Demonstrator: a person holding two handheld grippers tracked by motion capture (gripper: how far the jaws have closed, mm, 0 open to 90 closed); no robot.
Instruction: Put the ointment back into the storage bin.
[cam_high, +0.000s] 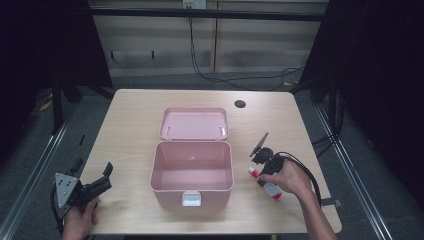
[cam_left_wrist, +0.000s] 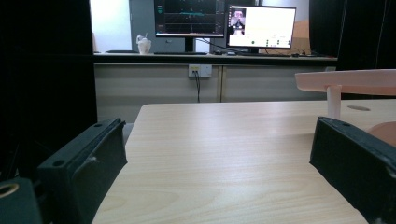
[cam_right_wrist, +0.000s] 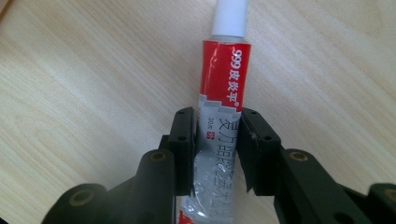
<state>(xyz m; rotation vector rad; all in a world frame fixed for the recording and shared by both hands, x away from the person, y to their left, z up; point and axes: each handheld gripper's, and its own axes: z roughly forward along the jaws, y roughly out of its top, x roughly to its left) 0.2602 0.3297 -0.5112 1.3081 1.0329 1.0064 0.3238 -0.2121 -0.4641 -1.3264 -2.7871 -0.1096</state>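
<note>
Right gripper (cam_right_wrist: 215, 140) clamped on flattened red-and-silver ointment tube (cam_right_wrist: 224, 98) with white cap, lying on pale wood-grain table (cam_high: 130, 115) just right of open, glossy pink plastic box (cam_high: 192, 172), left gripper (cam_high: 102, 176) spread wide, holding nothing, well left of box.

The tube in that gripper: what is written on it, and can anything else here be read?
"999" in white on the red band of the tube, held in the right gripper.
"皮炎平" in white beside it on the same band.
"30g" on the grey part, small and uncertain.
Larger characters lower on the tube: partly hidden by the jaws, unreadable.
Monitor screens: text too small to read.
</note>
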